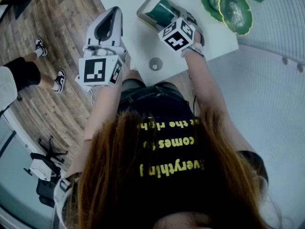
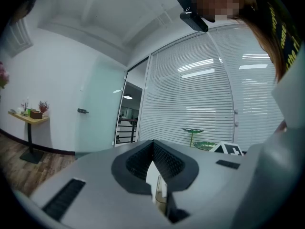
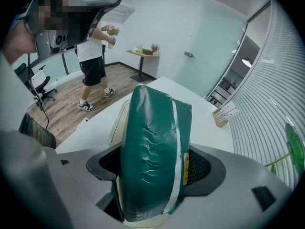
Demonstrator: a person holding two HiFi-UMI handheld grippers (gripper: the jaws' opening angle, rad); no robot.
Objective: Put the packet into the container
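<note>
Over the white tabletop (image 1: 138, 42), the left hand-held gripper (image 2: 153, 148) hovers with its jaws pressed together at the tips, nothing between them. The right hand-held gripper (image 3: 155, 168) pinches the glossy dark-green plastic packet (image 3: 152, 118), held upright above the tabletop. 3 green leaf-shaped dishes (image 1: 233, 11) sit near the tabletop's far corner.

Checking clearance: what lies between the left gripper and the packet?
Only bare white table, as the head view shows, separates the left gripper from the packet clamped in the right gripper.
</note>
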